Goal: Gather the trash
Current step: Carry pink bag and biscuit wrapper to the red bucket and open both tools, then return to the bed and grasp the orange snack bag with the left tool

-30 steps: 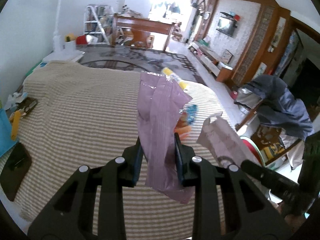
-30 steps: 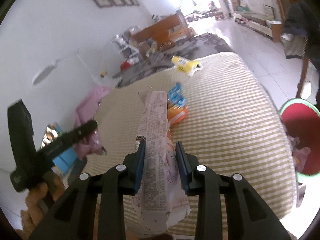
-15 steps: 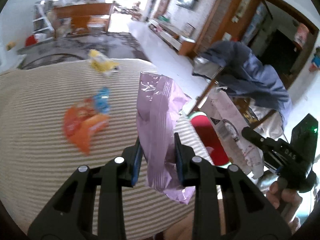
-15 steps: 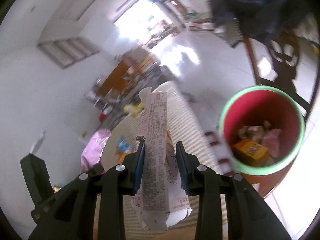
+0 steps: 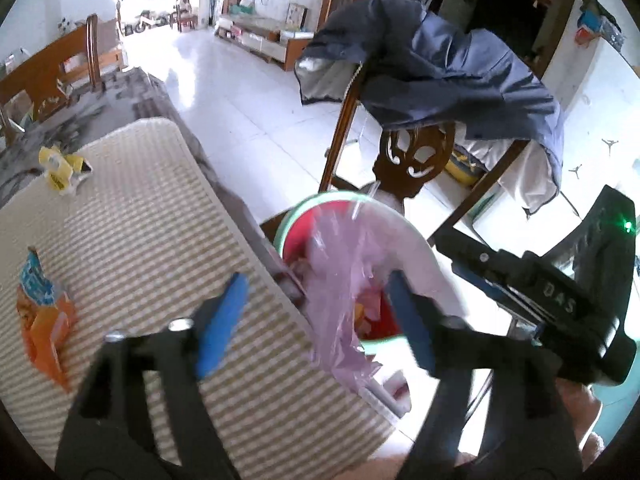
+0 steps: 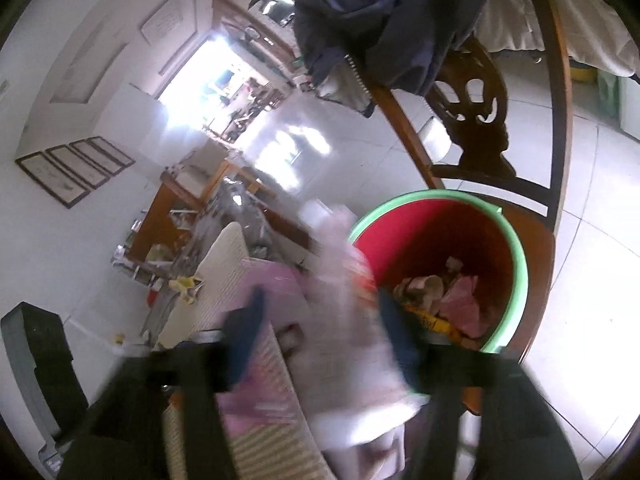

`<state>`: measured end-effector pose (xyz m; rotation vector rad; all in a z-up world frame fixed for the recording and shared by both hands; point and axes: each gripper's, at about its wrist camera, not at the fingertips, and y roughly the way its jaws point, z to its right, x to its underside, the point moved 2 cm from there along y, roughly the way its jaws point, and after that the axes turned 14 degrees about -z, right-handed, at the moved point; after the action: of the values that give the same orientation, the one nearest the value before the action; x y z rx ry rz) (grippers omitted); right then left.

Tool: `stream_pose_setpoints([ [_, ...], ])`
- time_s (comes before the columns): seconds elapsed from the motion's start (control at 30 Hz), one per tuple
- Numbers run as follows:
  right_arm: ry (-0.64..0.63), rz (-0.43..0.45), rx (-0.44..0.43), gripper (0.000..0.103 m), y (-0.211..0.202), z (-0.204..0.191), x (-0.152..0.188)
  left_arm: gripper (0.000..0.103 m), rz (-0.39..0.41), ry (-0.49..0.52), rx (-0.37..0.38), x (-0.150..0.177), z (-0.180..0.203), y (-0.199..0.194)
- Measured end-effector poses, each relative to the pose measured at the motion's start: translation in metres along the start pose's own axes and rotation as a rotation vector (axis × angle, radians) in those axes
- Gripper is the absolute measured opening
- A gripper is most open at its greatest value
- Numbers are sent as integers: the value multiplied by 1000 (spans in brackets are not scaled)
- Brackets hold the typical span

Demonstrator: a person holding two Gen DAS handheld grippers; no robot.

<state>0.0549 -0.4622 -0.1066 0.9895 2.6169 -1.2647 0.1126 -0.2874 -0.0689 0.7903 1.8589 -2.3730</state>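
The left tool [image 5: 316,312] is standing wide, its jaws having just been opening, and the pink bag [image 5: 340,280] is hanging loose between them, long axis upright, over the near rim of the red bin [image 5: 298,220] at frame centre. The right tool [image 6: 320,336] is likewise spreading around a blurred white wrapper [image 6: 352,320], the bin lying right of it. The striped bed [image 5: 152,220] edge is crowding the left; the chair [image 5: 412,160] is standing behind
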Motion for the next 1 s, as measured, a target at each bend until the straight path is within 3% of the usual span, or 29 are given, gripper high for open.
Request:
stream_pose_setpoints([
  [0.1, -1, -23, -11, 66, 3, -2, 5, 79, 10, 0, -34, 5, -9, -3],
  [0.23, -27, -71, -95, 66, 7, -25, 12, 81, 27, -61, -92, 19, -42, -12],
  [0.37, -125, -122, -197, 72, 5, -73, 31, 87, 60, -112, -235, 36, -87, -30],
  [0.47, -219, -215, -279, 74, 18, -117, 57, 91, 71, -160, -352, 53, -127, -43],
  [0.53, -281, -264, -275, 78, 31, -137, 73, 91, 55, -197, -414, 62, -155, -47],
  [0.57, -328, -295, -227, 78, 38, -146, 80, 92, 44, -217, -429, 66, -169, -48],
  [0.67, -407, -283, -181, 82, 37, -159, 87, 93, 13, -245, -440, 68, -197, -43],
  [0.83, -321, -303, -183, 84, 41, -146, 82, 96, -52, -169, -389, 57, -211, -20],
  [1.0, -341, -315, -162, 84, 43, -146, 82, 95, -78, -153, -393, 45, -216, 0],
])
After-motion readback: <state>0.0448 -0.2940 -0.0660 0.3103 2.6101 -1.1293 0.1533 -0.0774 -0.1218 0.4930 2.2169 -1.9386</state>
